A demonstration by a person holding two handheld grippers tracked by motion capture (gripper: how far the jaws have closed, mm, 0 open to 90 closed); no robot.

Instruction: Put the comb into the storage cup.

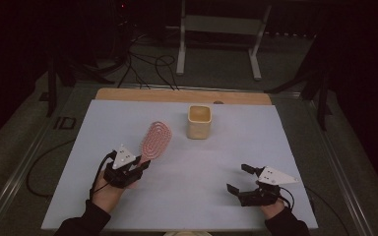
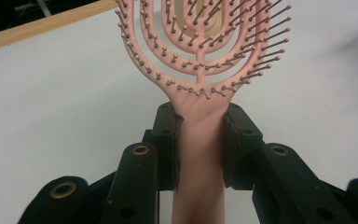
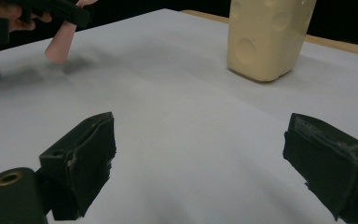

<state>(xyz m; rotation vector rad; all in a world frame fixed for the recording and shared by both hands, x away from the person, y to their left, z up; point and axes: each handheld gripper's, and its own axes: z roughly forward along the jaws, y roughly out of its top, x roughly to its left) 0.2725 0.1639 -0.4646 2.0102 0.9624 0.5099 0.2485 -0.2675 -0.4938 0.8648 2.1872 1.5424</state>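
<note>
A pink vented hairbrush (image 1: 156,139) is lifted off the white table sheet, its head pointing toward the cream cup (image 1: 199,121). My left gripper (image 1: 140,164) is shut on the brush handle (image 2: 199,154), both pads pressing its sides just below the bristled head (image 2: 200,42). The cream square cup (image 3: 266,35) stands upright at the back middle of the sheet. My right gripper (image 1: 241,178) rests low at the front right, jaws wide apart with nothing between its pads (image 3: 86,154). The brush handle end (image 3: 58,46) and the left hand show far off in the right gripper view.
The white sheet (image 1: 187,196) covers a wooden table whose bare strip (image 1: 142,94) runs along the back. Beyond it the dark floor holds cables (image 1: 147,66) and a white metal stand (image 1: 216,29).
</note>
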